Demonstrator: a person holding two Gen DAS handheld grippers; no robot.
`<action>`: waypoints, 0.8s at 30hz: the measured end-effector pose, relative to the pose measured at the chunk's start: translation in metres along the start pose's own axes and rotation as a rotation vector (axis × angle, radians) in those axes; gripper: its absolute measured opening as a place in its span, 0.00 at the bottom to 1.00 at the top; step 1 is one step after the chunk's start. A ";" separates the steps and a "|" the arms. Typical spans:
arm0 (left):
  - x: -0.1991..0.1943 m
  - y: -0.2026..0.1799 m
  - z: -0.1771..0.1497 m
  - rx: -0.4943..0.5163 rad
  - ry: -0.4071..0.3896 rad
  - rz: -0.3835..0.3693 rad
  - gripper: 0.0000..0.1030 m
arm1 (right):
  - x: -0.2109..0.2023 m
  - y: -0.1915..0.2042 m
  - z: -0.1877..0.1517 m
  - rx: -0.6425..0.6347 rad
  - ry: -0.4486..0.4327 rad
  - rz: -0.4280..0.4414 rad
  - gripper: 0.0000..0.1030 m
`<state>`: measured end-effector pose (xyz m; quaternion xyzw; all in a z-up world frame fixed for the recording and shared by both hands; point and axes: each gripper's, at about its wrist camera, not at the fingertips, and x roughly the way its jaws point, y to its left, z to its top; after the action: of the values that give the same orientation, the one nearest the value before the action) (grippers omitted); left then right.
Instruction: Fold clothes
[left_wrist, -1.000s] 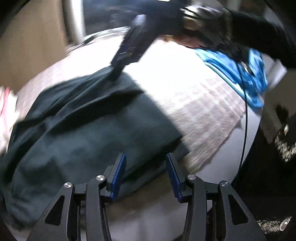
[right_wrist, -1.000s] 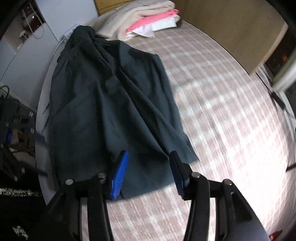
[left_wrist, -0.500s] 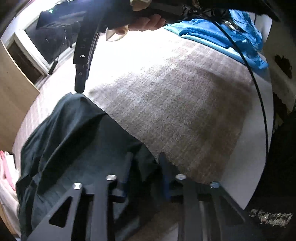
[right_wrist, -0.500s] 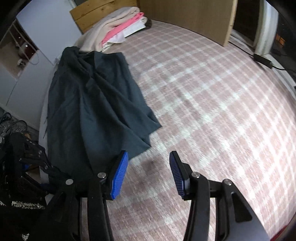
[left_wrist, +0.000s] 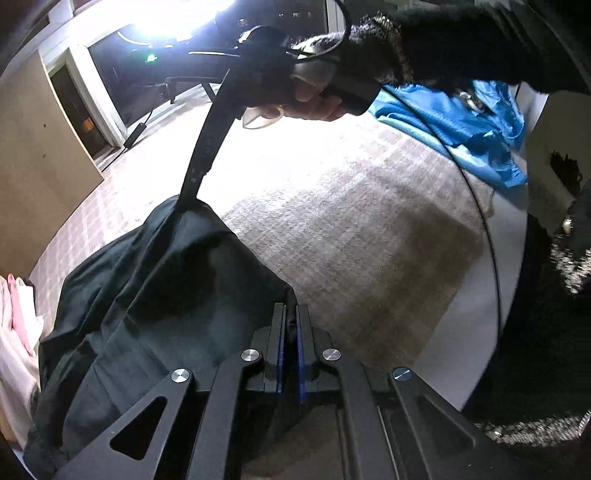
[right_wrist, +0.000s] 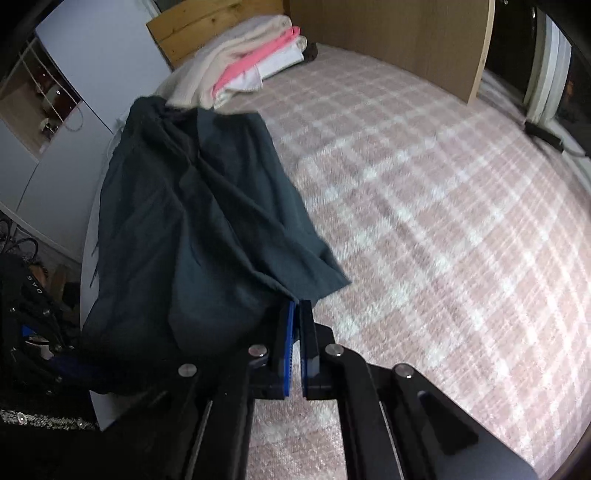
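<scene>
I see a dark green garment (right_wrist: 207, 229), rumpled and creased, spread along the bed ahead and left of my right jaws, its near corners lifted, pinched in both jaws.

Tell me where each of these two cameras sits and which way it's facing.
Left wrist: on the left gripper, looking across the bed at blue clothes; the person's right hand and right gripper show.
Right wrist: on the right gripper, looking along the bed toward folded clothes by the headboard.
Shared: the dark garment, pinched by both grippers.
</scene>
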<state>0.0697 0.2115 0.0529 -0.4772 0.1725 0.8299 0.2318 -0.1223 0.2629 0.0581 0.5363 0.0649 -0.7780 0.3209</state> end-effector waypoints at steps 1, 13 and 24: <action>0.004 -0.004 -0.003 -0.002 0.016 -0.024 0.03 | 0.000 -0.003 0.000 0.013 0.000 -0.006 0.01; 0.014 -0.023 -0.018 0.046 0.080 0.007 0.08 | -0.005 0.006 -0.013 0.032 0.034 0.123 0.38; -0.019 -0.002 -0.023 -0.110 -0.030 -0.017 0.05 | 0.004 0.022 -0.021 -0.018 0.012 0.012 0.04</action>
<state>0.0949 0.1973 0.0584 -0.4781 0.1189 0.8434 0.2146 -0.0934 0.2532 0.0511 0.5384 0.0705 -0.7722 0.3300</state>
